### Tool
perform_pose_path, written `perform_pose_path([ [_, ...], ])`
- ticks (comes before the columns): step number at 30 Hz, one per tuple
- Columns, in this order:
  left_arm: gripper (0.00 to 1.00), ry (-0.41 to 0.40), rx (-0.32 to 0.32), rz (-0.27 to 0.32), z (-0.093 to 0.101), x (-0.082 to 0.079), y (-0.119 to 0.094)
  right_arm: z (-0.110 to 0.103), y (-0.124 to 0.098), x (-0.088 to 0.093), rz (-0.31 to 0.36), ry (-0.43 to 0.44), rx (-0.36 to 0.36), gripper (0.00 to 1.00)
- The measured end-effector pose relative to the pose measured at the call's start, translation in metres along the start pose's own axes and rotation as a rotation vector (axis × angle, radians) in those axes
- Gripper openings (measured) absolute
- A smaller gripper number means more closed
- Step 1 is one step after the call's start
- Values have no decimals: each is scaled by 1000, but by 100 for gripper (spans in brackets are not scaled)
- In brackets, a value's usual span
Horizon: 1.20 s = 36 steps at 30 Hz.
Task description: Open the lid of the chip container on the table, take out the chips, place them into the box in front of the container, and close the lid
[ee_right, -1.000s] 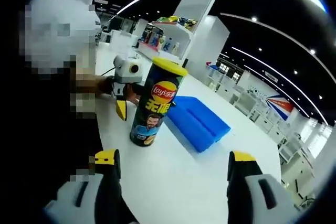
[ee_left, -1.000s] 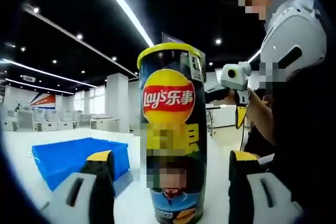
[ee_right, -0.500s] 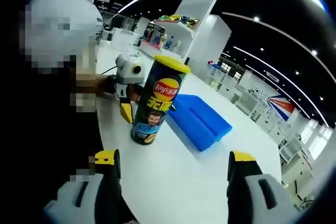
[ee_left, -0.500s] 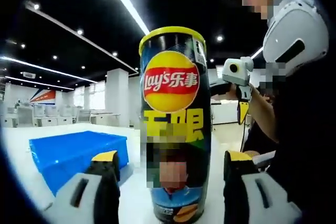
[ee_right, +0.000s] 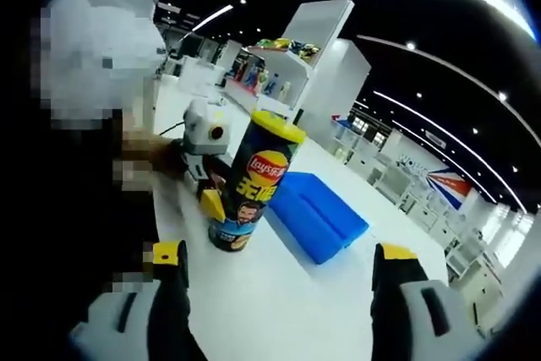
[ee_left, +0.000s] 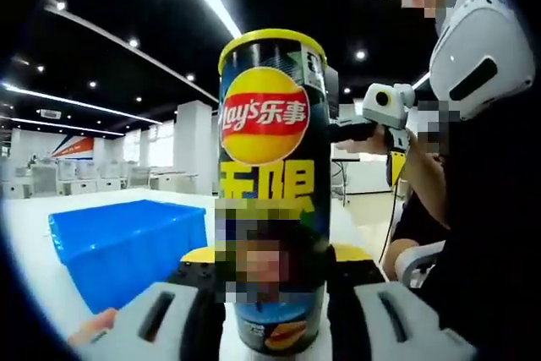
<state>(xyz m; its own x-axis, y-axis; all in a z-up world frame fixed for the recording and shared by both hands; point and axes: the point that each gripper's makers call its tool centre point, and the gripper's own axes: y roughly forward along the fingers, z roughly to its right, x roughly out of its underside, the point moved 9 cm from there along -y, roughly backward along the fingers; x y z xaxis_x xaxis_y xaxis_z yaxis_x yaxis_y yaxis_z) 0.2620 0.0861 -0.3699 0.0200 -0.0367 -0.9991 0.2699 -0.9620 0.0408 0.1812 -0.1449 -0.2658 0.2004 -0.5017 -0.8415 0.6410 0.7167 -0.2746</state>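
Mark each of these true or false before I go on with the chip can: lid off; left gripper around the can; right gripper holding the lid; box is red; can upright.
1. The yellow lid is off the chip can. False: it sits on top of the can.
2. The left gripper has its jaws around the can's lower part. True.
3. The right gripper is holding the lid. False: its jaws are open with nothing between them, away from the can.
4. The box beside the can is red. False: it is blue.
5. The can stands upright on the white table. True.
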Motion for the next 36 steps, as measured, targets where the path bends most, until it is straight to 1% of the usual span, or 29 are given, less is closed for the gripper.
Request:
perform_pose_path([
  [2,46,0,-2,3,0,0,0,0,1,-9,35,0,-11,86],
  [3,46,0,-3,3,0,0,1,0,3,-16,73,1,-24,86],
  [6,46,-4,6,4,-1,1,1,3,9,-34,156,-10,-39,86],
  [8,46,-5,8,5,-1,2,2,5,15,-43,189,-22,-36,87],
  [10,46,-6,7,7,-1,2,2,5,24,-55,229,-32,-36,88],
  [11,46,-6,6,10,-2,2,2,5,31,-62,260,-27,-39,89],
  [13,46,-7,3,12,-2,2,3,2,44,-71,302,-8,-59,88],
  [15,46,-6,2,14,-2,3,3,-1,59,-75,323,23,-82,88],
  [17,46,-5,-1,16,-2,3,3,-3,73,-77,331,69,-92,89],
  [18,46,-4,-1,17,-2,3,3,-3,75,-77,335,78,-93,90],
  [19,46,-3,-3,20,-2,3,3,-7,85,-78,352,109,-112,92],
  [21,46,-2,-7,22,-1,4,3,-10,92,-76,349,131,-129,91],
  [24,46,-2,-10,23,-1,4,3,-13,100,-74,343,139,-125,89],
  [28,46,-2,-11,25,-1,4,4,-12,104,-69,312,161,-108,82],
  [31,46,0,-14,27,-1,5,3,-10,105,-66,301,182,-100,79],
  [36,46,1,-16,31,-1,5,3,-9,108,-63,293,256,-112,77],
])
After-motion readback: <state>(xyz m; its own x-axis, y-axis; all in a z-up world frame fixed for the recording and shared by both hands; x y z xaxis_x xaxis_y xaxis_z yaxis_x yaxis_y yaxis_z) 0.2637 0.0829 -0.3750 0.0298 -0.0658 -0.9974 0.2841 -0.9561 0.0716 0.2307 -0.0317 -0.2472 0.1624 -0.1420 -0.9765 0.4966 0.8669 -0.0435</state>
